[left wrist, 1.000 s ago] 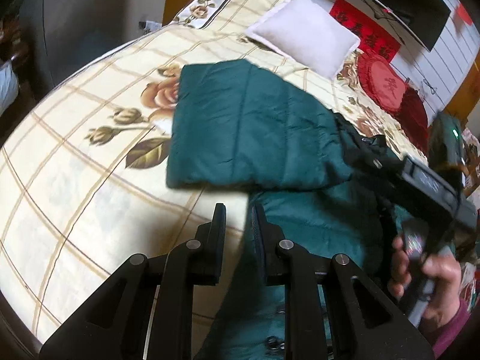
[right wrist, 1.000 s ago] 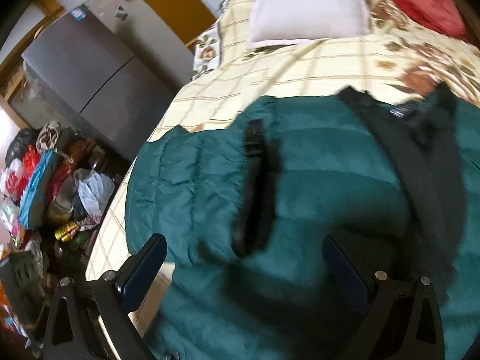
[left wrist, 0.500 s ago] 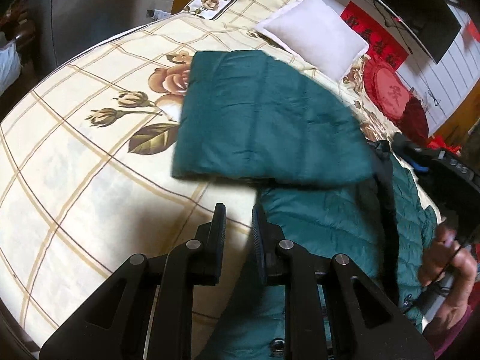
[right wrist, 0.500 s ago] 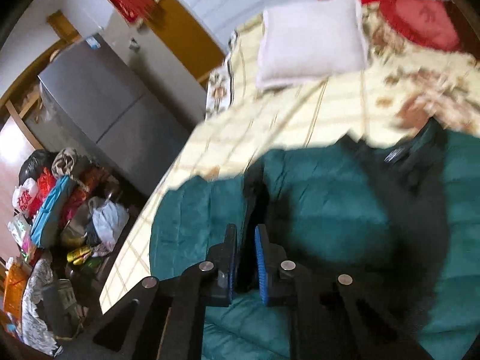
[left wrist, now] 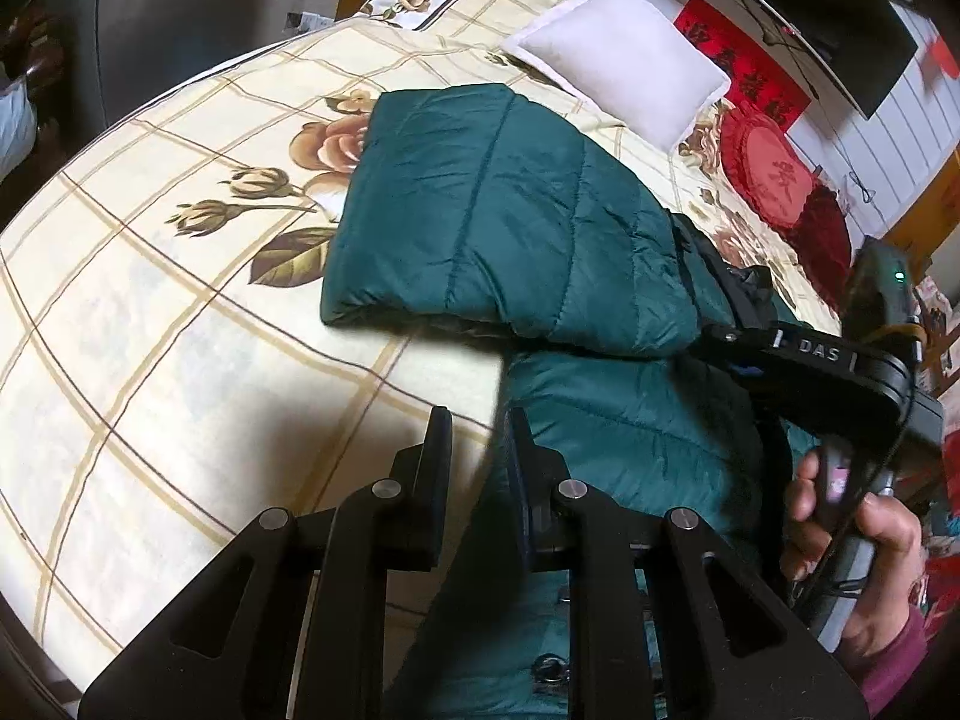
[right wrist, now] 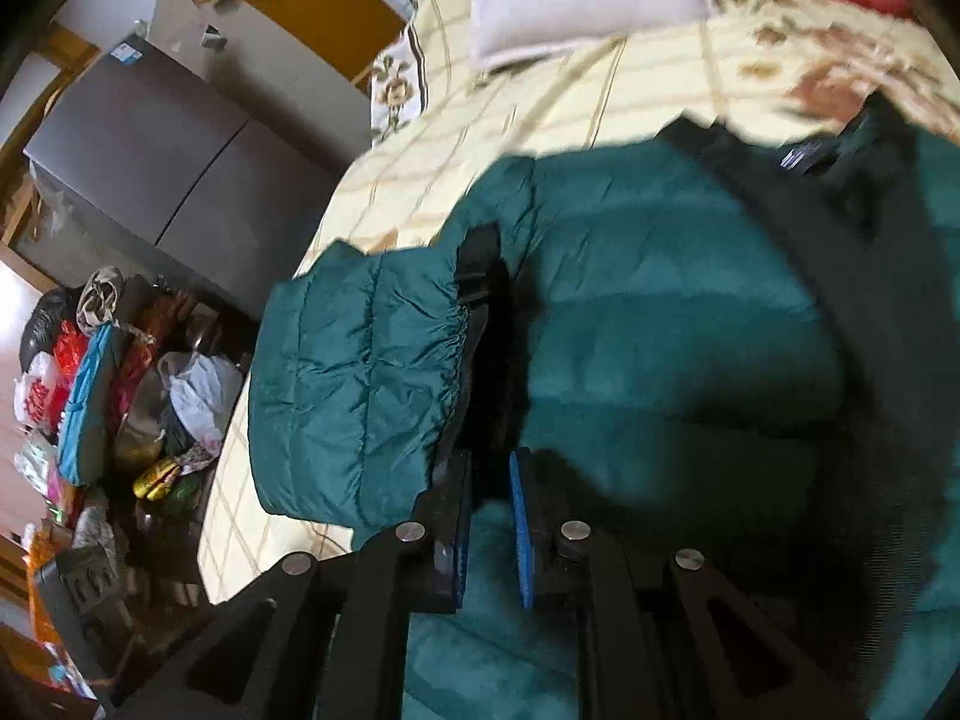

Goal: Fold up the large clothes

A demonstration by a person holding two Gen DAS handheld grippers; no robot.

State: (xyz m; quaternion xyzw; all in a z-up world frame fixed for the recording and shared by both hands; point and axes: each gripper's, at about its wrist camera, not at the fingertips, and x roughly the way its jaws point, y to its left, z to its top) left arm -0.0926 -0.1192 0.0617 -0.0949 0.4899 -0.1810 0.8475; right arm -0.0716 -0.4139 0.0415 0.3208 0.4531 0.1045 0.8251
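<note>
A dark green puffer jacket point(left wrist: 630, 420) lies on the flowered bed cover point(left wrist: 180, 330). Its sleeve point(left wrist: 510, 222) is folded across toward the left and held a little off the bed. My right gripper point(right wrist: 489, 510) is shut on the sleeve's black cuff point(right wrist: 480, 276). In the left wrist view the right gripper point(left wrist: 720, 324) sits at the sleeve's end, with a person's hand point(left wrist: 852, 528) on its handle. My left gripper point(left wrist: 478, 438) is shut at the jacket's near left edge, with green fabric running between its fingers. The jacket's black collar lining point(right wrist: 840, 210) shows at the far side.
A white pillow point(left wrist: 618, 78) and red round cushions point(left wrist: 774, 168) lie at the head of the bed. Beside the bed stand a grey cabinet point(right wrist: 180, 150) and a pile of bags and clutter point(right wrist: 120, 390) on the floor.
The right gripper's jaws went from wide open to shut on the cuff. That hand pulled back, then came forward again with the sleeve. The left gripper stayed put.
</note>
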